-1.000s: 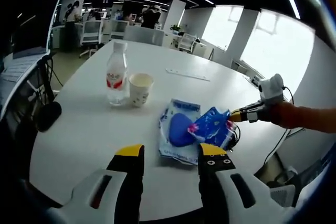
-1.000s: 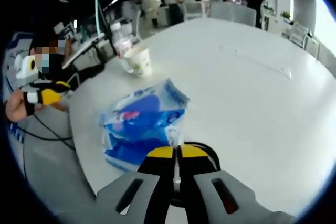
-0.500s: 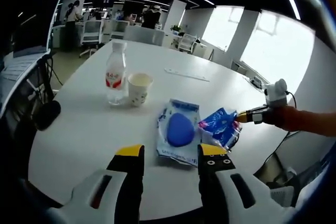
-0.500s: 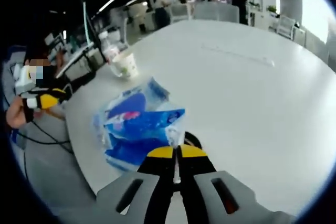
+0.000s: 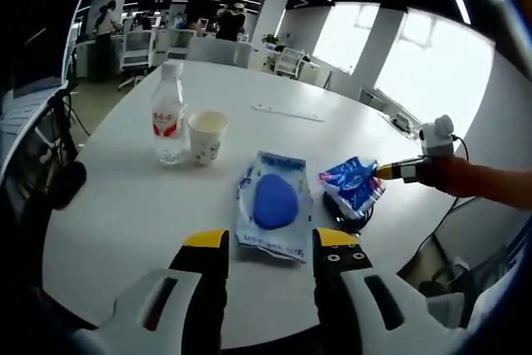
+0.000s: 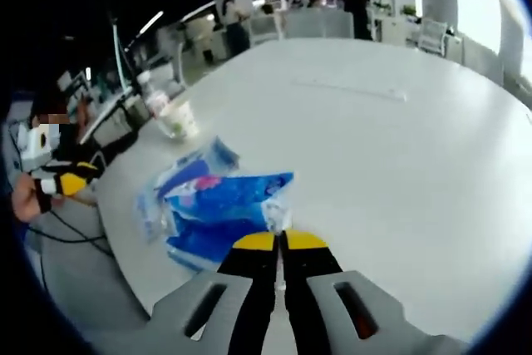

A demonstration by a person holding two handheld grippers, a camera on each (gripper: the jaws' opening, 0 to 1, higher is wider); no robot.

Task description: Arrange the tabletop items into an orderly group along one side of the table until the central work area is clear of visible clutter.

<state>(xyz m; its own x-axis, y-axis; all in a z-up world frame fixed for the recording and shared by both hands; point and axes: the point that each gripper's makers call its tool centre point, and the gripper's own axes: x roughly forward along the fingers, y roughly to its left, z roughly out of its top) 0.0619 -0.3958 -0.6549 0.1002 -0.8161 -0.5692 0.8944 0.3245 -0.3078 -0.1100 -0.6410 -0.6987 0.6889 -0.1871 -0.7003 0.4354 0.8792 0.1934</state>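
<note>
White and round-edged, the table point(image 5: 125, 205) stands in an open office with desks, chairs and bright windows behind. Along its far-left side in the left gripper view a bottle point(image 5: 168, 123) and a paper cup point(image 5: 205, 136) stand upright, just beside each other, touching or nearly so. A thin white strip point(image 5: 288, 111) lies alone farther back.

Nearer the front edge lies a flat clear pack with a blue oval inside point(image 5: 271, 204), its long axis running roughly away from the left gripper point(image 5: 270, 243), tilted slightly to the right at the far end. The left gripper's jaws stand apart and hold nothing; the flat pack lies straight ahead of them, near their tips.

The right gripper point(image 6: 279, 243) has its jaws closed together on a corner of a blue crinkled bag point(image 6: 229, 205), which hangs lifted off the table. In the left gripper view this bag point(image 5: 352, 184) sits to the right of the flat pack, apart from it, above a dark cable coil point(image 5: 345, 215).

The bottle and cup lie up and to the left of both packs. Judging from this, the bag would have to travel left across the flat pack to join them, while the left gripper is the nearer one for the flat pack.
</note>
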